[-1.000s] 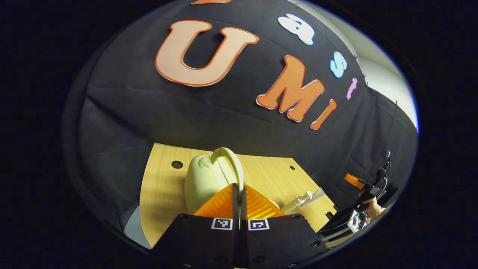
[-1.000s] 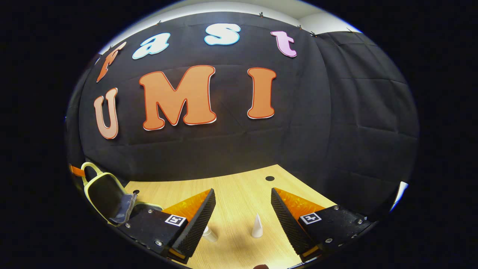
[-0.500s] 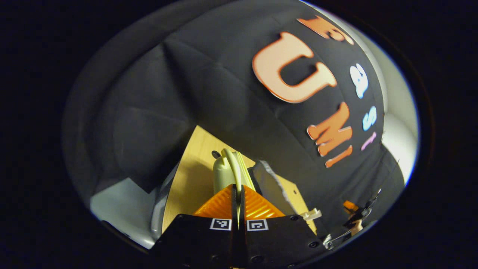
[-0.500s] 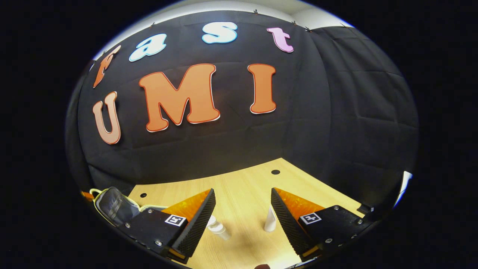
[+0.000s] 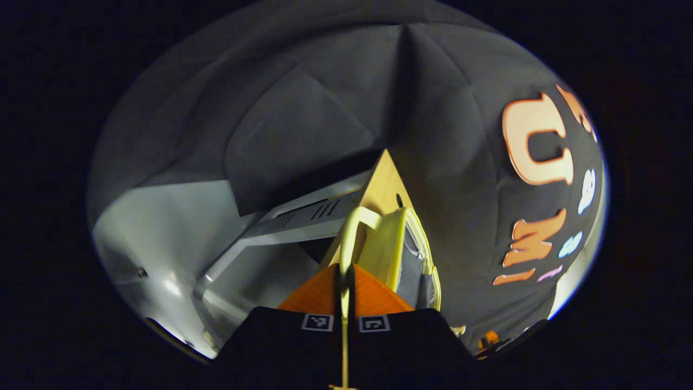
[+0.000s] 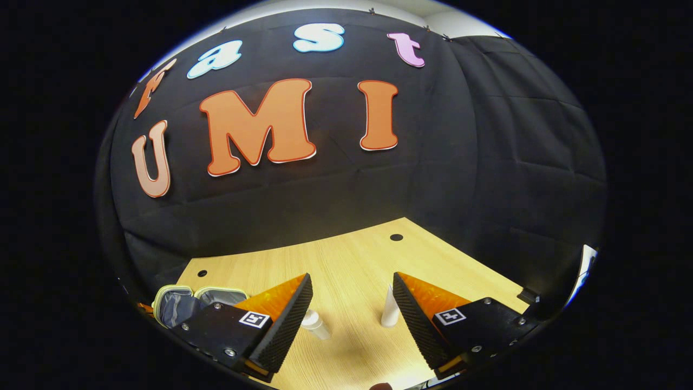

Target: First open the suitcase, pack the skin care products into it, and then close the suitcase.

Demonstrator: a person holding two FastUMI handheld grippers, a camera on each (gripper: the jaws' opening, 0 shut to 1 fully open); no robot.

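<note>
Left gripper point(image 5: 345, 281): fingers closed on the pale-yellow handle point(image 5: 352, 233) of the suitcase point(image 5: 398, 254); grip point partly hidden by the fingers. Case lies open on the table point(image 5: 381, 184); grey lining visible, interior mostly cut off.

Right gripper point(image 6: 352, 314): jaws wide apart, holding nothing, above the table. White pump bottle point(image 6: 315, 325) lies by one finger, base hidden. White tube point(image 6: 389, 313) stands upright beside the other, part occluded. Open suitcase sits at far left edge, cropped.
</note>
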